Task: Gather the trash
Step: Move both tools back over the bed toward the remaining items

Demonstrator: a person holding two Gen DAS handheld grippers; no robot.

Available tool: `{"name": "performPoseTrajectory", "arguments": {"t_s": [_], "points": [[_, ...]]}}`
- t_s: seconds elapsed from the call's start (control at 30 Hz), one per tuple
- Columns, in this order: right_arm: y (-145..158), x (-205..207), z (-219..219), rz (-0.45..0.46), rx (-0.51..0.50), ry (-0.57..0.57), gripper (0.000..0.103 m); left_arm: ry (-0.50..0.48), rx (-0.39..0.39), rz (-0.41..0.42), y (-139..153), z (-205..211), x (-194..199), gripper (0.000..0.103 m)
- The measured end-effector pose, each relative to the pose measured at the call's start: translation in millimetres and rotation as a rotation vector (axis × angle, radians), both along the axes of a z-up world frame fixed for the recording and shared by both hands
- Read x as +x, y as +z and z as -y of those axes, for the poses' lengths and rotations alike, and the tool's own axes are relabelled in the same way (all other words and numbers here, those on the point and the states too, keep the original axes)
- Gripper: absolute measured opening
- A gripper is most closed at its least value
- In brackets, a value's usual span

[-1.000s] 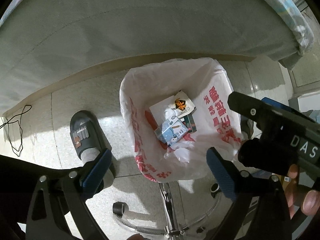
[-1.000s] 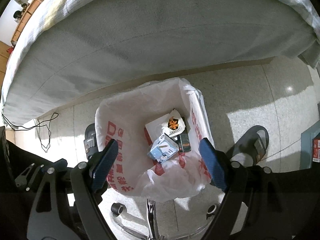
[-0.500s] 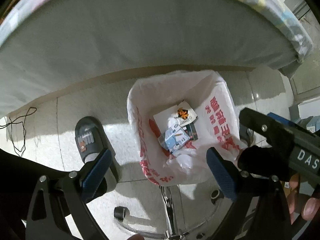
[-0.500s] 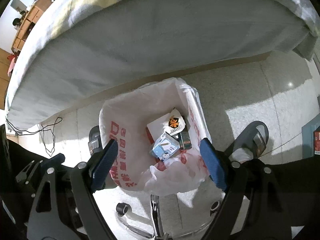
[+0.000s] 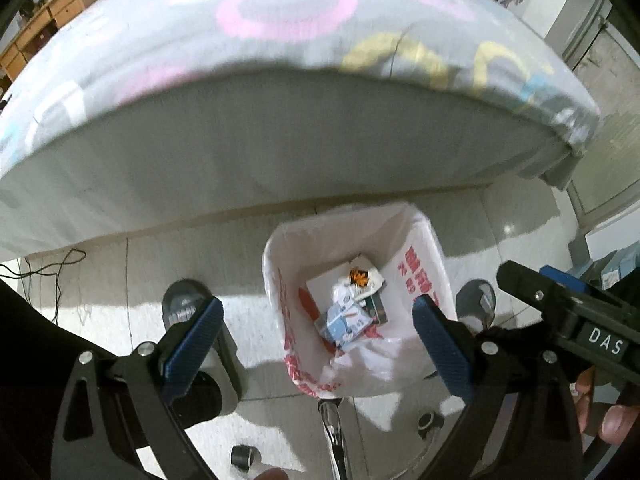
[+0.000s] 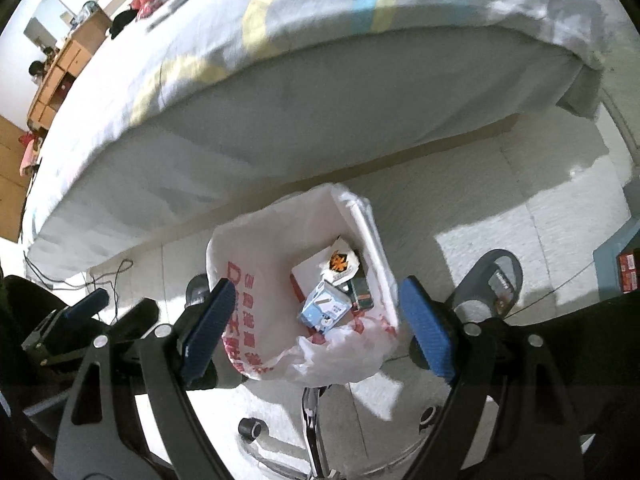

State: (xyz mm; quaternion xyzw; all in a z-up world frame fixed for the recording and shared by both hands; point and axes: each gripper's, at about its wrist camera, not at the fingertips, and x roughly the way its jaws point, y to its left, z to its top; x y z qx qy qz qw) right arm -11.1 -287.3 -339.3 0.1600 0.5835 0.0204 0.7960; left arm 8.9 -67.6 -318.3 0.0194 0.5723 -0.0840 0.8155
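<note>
Thin glossy plastic bag point(image 5: 416, 280), cloth bedsheet point(image 5: 280, 40), polished stone floor point(image 5: 132, 264).

"DAS" in white letters on the right gripper point(image 5: 604, 346) body; red Chinese print on the trash bag point(image 5: 416, 280), unreadable.

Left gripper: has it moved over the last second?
Yes. The left gripper has pulled up and away: the trash bin looks smaller, and the bed top now shows.

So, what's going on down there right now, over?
Left gripper and right gripper: jaws open, empty. Trash bag on the floor by the bed, a carton and wrappers inside. Nothing blocking.
</note>
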Motion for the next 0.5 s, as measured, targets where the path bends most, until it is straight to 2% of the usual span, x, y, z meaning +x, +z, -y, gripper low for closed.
{"name": "performPoseTrajectory", "arguments": {"t_s": [0.3,0.5], "points": [[55,-1,20,0.133,-0.035,-0.032,0.082,0.017,-0.015,0.131,49,-11,8,0.093],[96,23,23,0.218,-0.085,0.008,0.082,0.052,-0.042,0.215,89,-23,27,0.093]]}}
